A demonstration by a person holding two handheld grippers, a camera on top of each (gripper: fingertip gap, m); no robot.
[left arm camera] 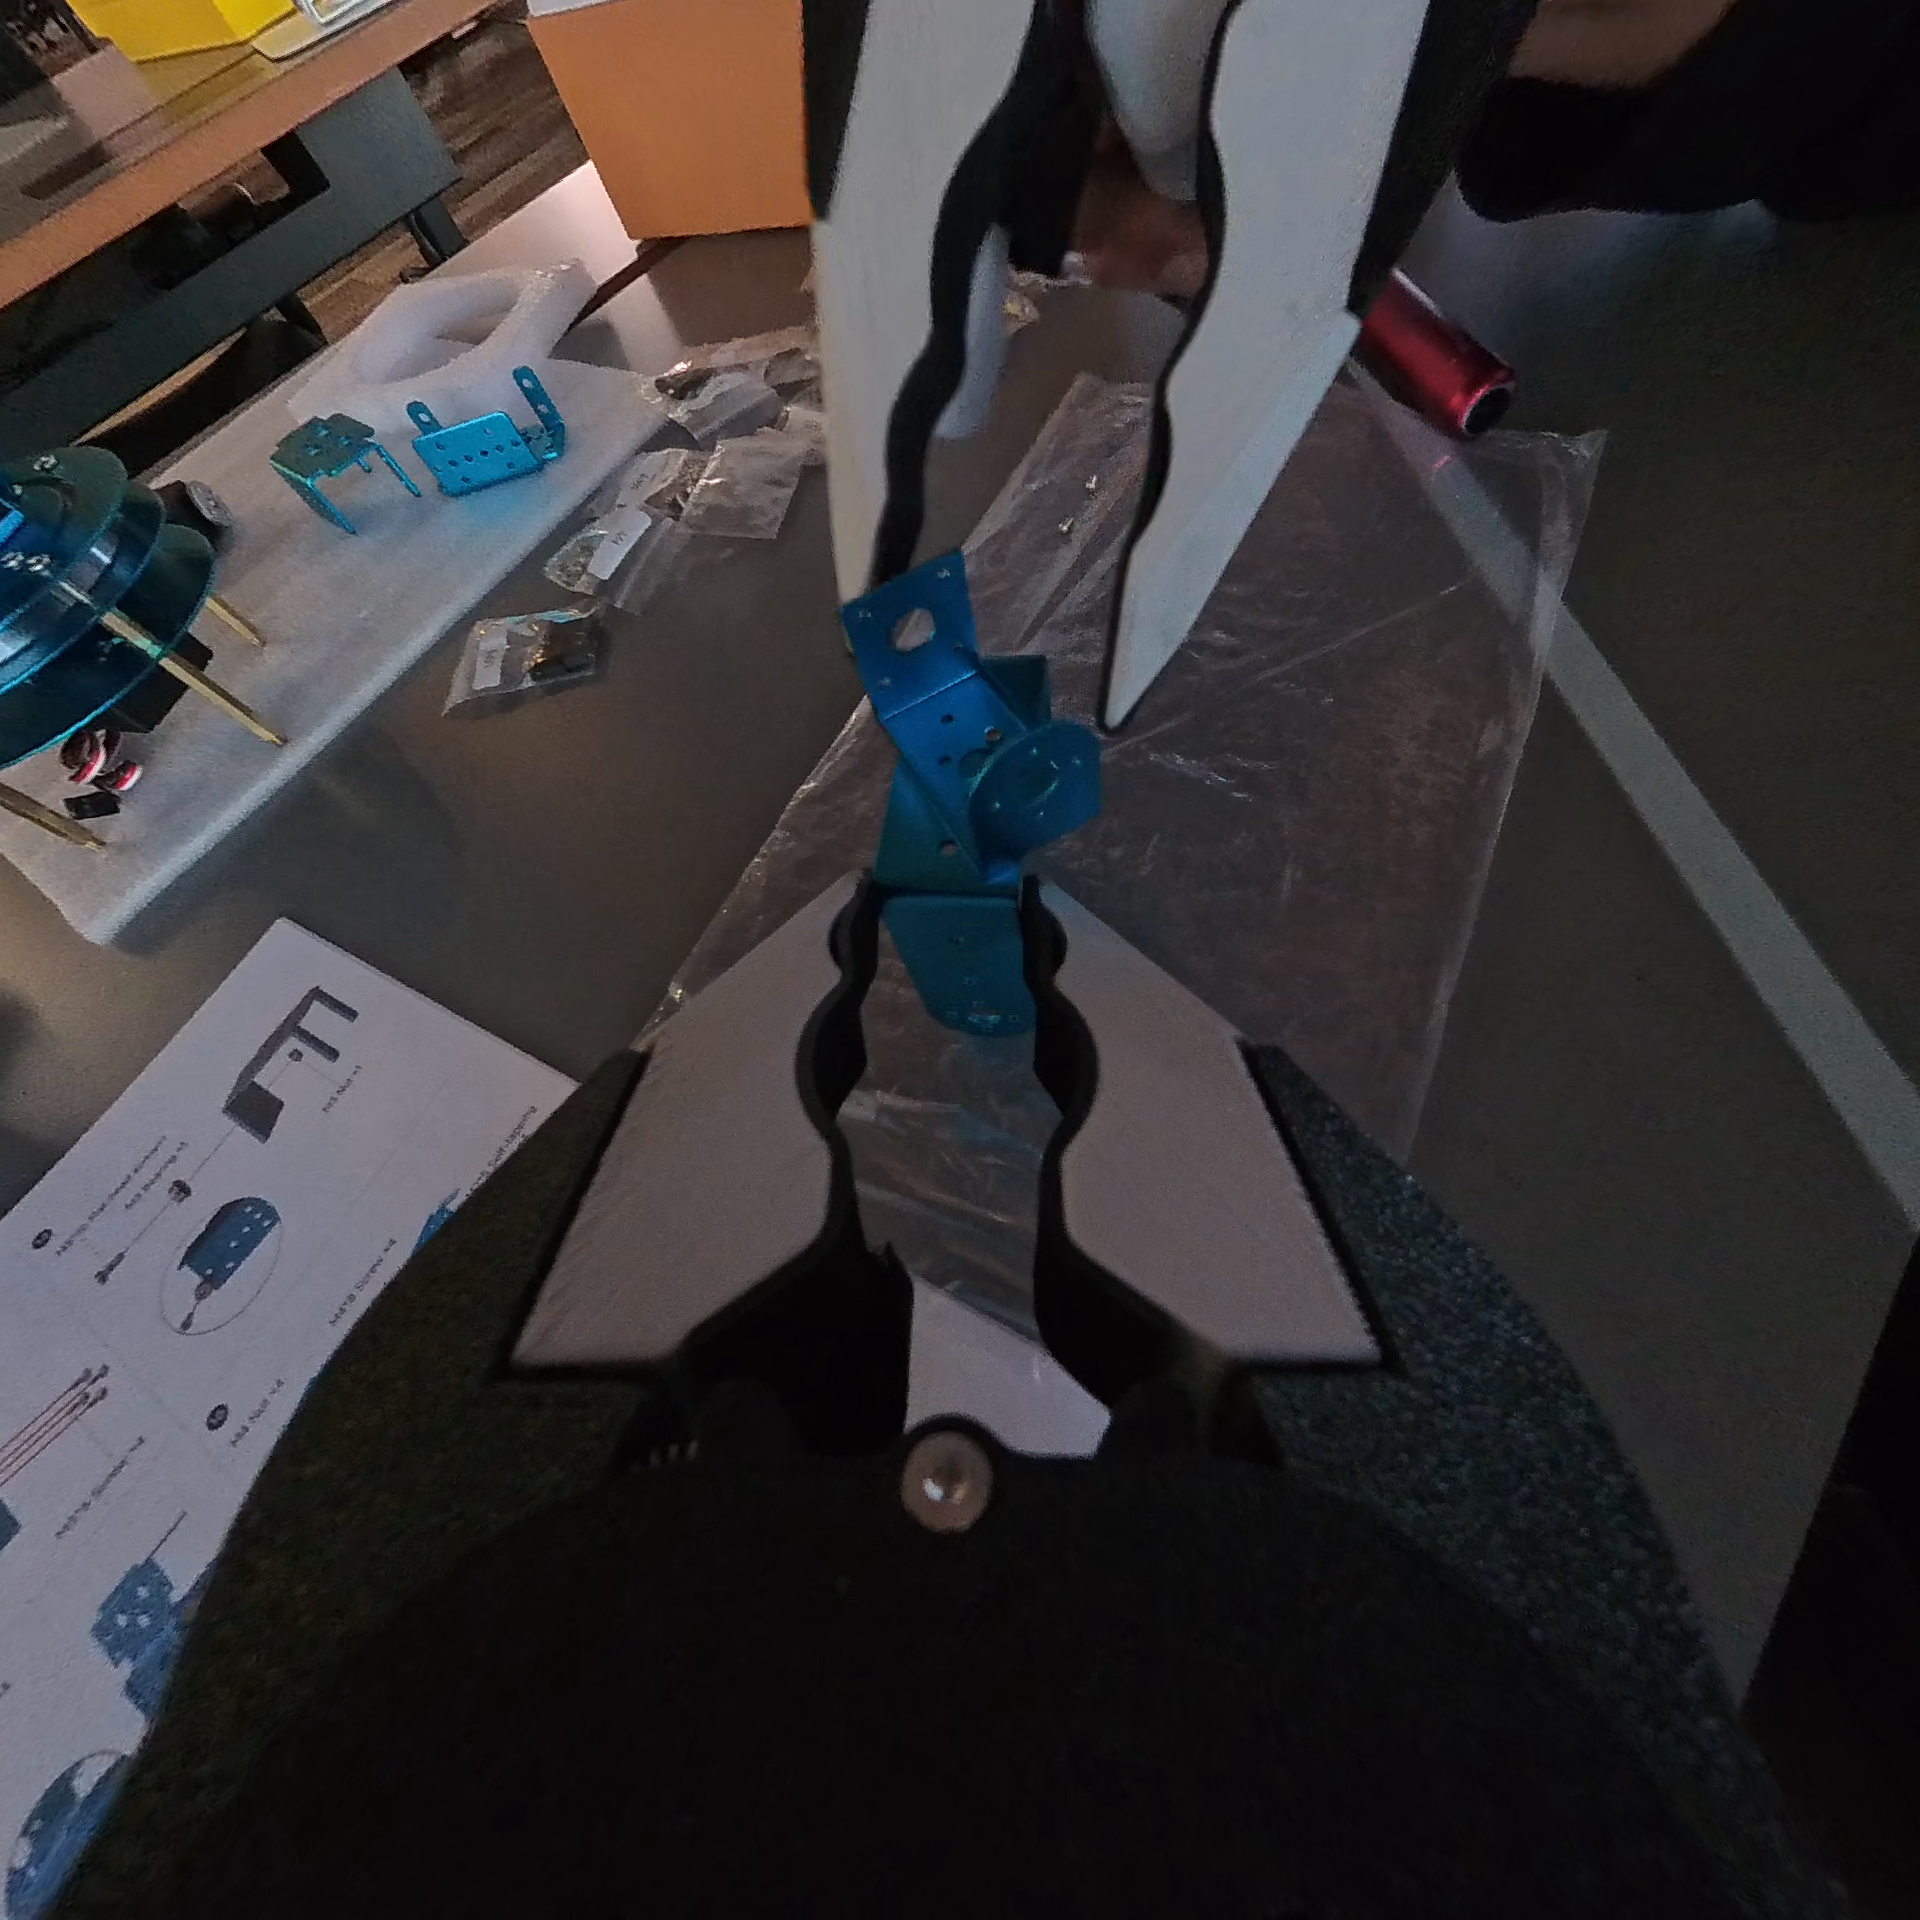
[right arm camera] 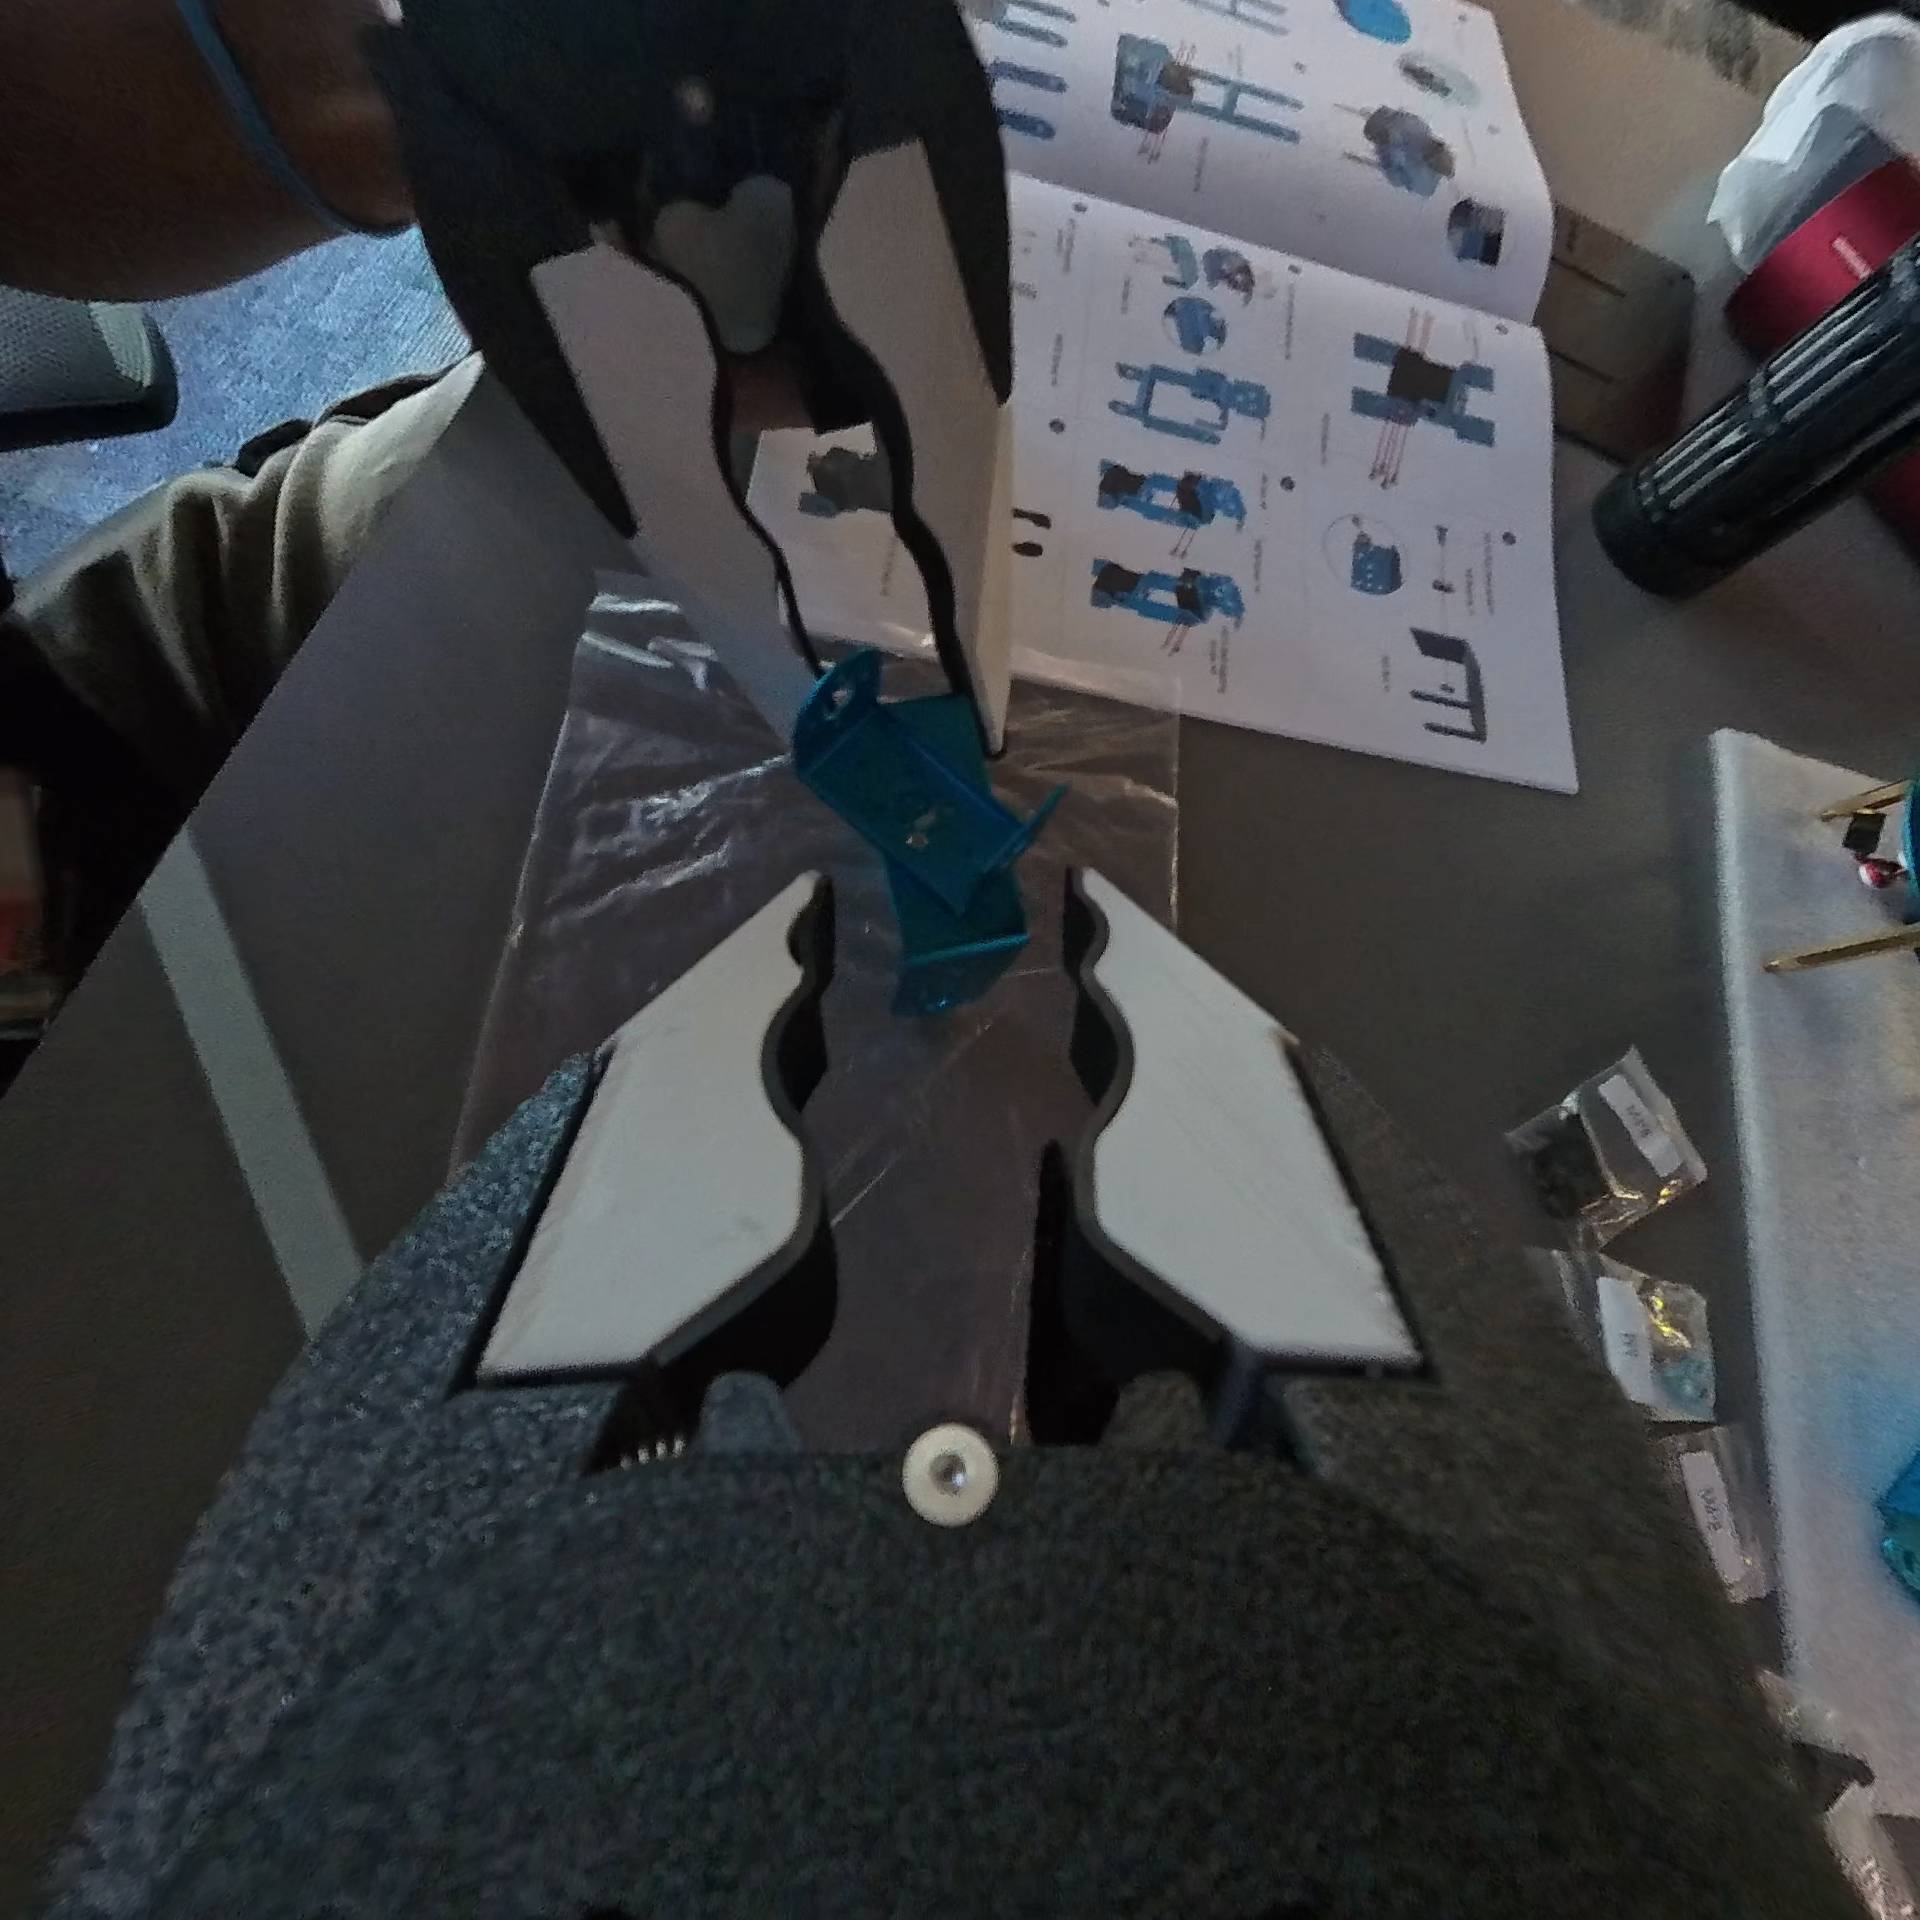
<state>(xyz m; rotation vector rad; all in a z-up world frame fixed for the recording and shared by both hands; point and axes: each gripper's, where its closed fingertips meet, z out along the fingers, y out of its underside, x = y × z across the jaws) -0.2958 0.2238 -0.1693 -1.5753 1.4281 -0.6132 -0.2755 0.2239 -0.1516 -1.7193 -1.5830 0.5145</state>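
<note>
A blue metal bracket assembly [left arm camera: 966,769] of perforated angled plates hangs in the air over a clear plastic bag [left arm camera: 1299,790]. My left gripper [left arm camera: 951,914] is shut on its near rounded plate. My right gripper [left arm camera: 997,649] comes in from the far side, open, with one finger [left arm camera: 873,468] at the bracket's far tab; I cannot tell if they touch. In the right wrist view the bracket assembly [right arm camera: 914,821] sits just ahead of the open right gripper [right arm camera: 951,883], its lower end between the tips. The left gripper [right arm camera: 904,707] grips its far end.
An illustrated instruction sheet [right arm camera: 1299,468] lies on the grey table [left arm camera: 582,831]. A white foam pad [left arm camera: 312,623] carries loose blue brackets [left arm camera: 478,447] and a blue disc assembly [left arm camera: 73,603]. Small parts bags [right arm camera: 1605,1153], a red cylinder [right arm camera: 1808,270], a black cylinder [right arm camera: 1766,468] and a person's sleeve [right arm camera: 208,561] surround the work. Both grippers' tips are close together, under 4 cm apart.
</note>
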